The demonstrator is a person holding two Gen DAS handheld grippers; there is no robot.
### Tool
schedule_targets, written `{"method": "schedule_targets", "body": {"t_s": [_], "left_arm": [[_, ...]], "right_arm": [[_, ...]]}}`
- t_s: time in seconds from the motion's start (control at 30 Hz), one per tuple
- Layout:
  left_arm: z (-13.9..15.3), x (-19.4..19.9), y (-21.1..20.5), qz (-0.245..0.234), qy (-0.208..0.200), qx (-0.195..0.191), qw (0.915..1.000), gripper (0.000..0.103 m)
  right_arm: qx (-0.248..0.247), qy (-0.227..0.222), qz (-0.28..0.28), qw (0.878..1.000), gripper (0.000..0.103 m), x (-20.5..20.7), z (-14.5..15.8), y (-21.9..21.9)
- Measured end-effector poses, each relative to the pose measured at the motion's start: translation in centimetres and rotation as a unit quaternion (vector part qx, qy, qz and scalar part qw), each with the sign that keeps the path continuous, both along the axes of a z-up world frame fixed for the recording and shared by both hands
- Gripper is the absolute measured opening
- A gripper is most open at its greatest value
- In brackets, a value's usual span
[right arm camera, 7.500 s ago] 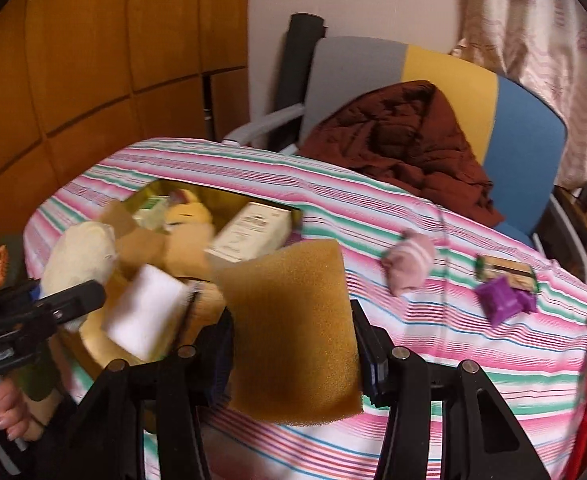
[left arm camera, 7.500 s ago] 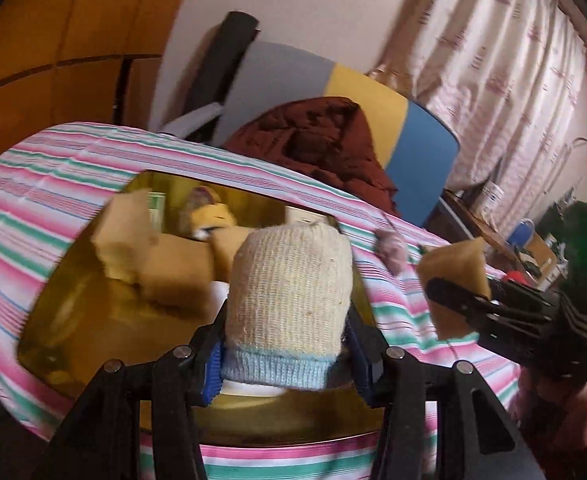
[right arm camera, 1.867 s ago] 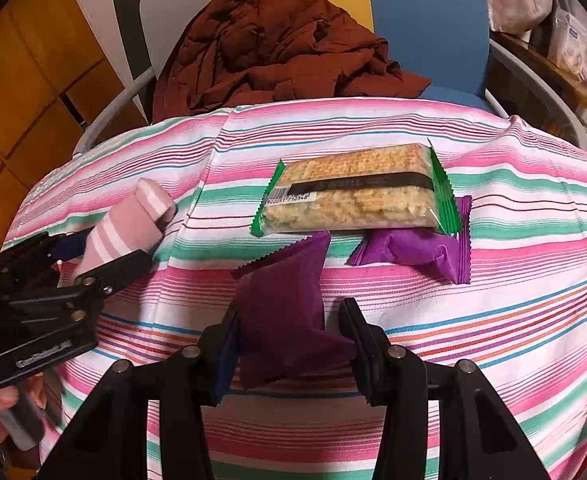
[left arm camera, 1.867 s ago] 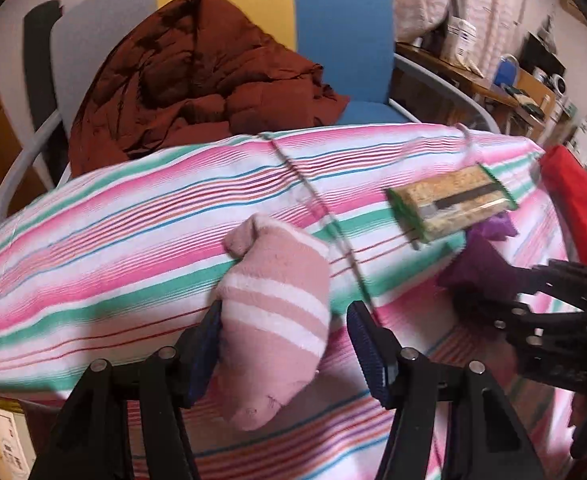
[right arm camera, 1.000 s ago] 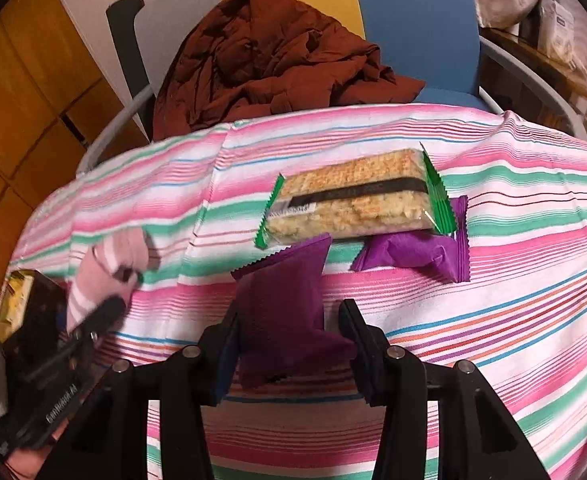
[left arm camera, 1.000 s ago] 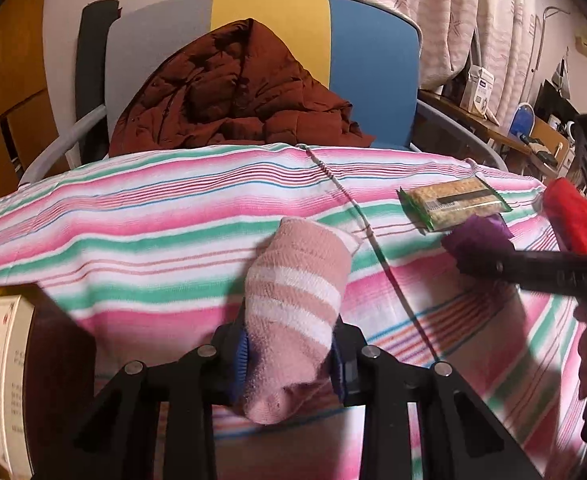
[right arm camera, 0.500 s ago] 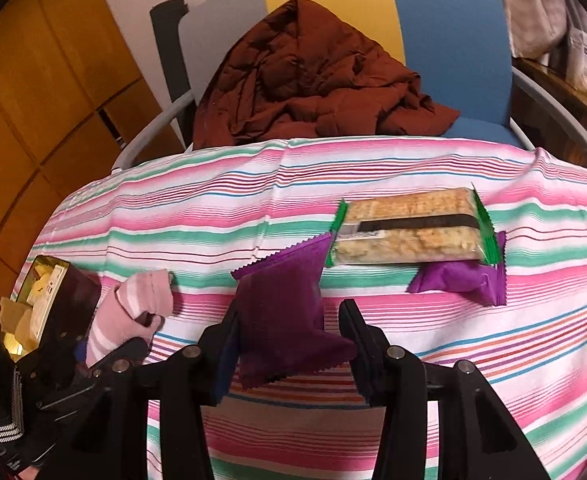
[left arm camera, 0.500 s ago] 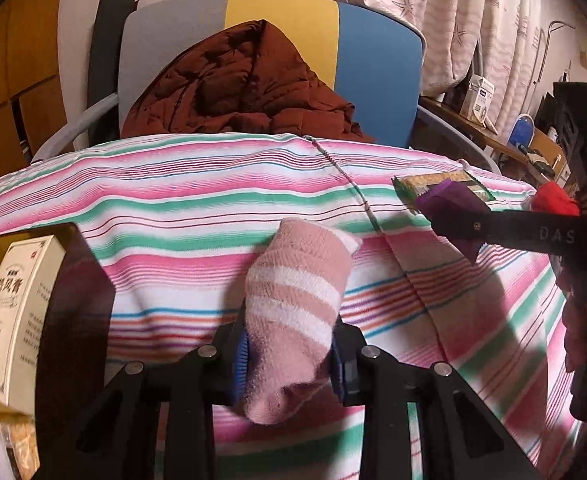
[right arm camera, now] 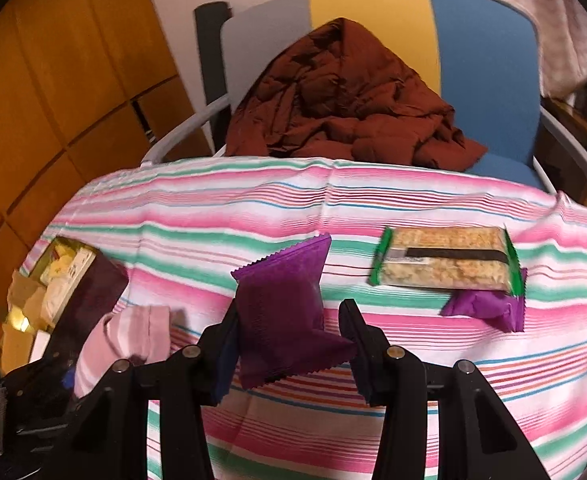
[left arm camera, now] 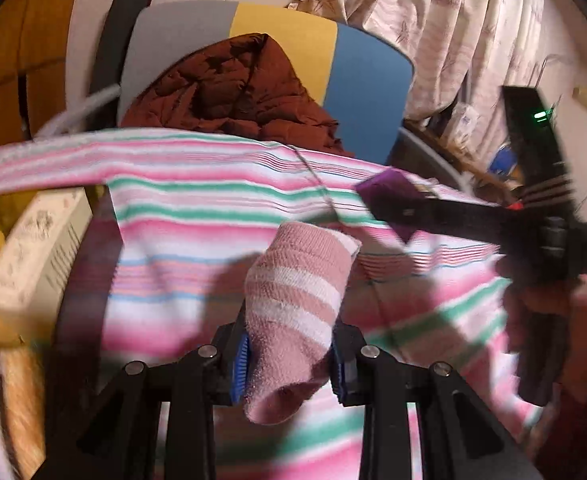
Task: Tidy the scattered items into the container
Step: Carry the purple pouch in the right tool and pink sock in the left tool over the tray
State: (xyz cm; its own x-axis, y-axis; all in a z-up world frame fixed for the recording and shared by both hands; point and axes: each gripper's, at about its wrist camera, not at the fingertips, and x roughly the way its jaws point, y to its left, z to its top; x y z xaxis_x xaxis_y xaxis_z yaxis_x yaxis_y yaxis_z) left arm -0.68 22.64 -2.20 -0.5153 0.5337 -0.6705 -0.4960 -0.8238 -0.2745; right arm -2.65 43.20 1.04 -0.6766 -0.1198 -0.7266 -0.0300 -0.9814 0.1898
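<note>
My left gripper [left arm camera: 289, 354] is shut on a pink striped sock [left arm camera: 297, 304] and holds it above the striped tablecloth, just right of the container [left arm camera: 89, 280]. The sock also shows in the right wrist view [right arm camera: 121, 340]. My right gripper [right arm camera: 289, 344] is shut on a purple packet [right arm camera: 281, 312], held above the cloth; it shows in the left wrist view [left arm camera: 389, 192] too. The container [right arm camera: 93, 296], dark-walled and holding a white box [left arm camera: 37, 256] and yellow items, sits at the table's left. A cracker pack [right arm camera: 445, 264] and a second purple packet [right arm camera: 485, 308] lie on the cloth at the right.
A chair [right arm camera: 485, 64] with a brown jacket [right arm camera: 345, 104] stands behind the table. Wooden panels [right arm camera: 61, 80] are at the left, curtains [left arm camera: 473, 32] at the right. The table is covered by a pink, green and white striped cloth [right arm camera: 213, 216].
Both grippers have moved left toward the container, carrying the sock and the purple packet. The container and its white box now show larger at the left of the left wrist view.
</note>
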Motion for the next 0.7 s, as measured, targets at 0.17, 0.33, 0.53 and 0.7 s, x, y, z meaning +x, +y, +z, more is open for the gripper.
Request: {"method": "schedule_targets", "body": {"t_s": [0.17, 0.33, 0.53, 0.7], "left_arm": [[0.9, 2.6, -1.5, -0.016, -0.002, 0.018, 0.9997, 0.031], [2.9, 4.2, -3.4, -0.027, 0.01, 0.041, 0.9987, 0.031], [5.2, 5.3, -7.1, -0.012, 0.035, 0.054, 0.9978, 0.031], [6.0, 6.0, -10.7, 0.019, 0.046, 0.052, 0.9974, 0.031]], "right_arm": [[0.013, -0.007, 0.013, 1.0, 0.048, 0.0, -0.5, -0.6], [0.02, -0.009, 0.021, 1.0, 0.048, 0.1, -0.8, -1.0], [0.033, 0.027, 0.05, 0.998, 0.048, 0.9, 0.3, -2.5], [0.048, 0.045, 0.072, 0.995, 0.048, 1.4, 0.9, -4.1]]}}
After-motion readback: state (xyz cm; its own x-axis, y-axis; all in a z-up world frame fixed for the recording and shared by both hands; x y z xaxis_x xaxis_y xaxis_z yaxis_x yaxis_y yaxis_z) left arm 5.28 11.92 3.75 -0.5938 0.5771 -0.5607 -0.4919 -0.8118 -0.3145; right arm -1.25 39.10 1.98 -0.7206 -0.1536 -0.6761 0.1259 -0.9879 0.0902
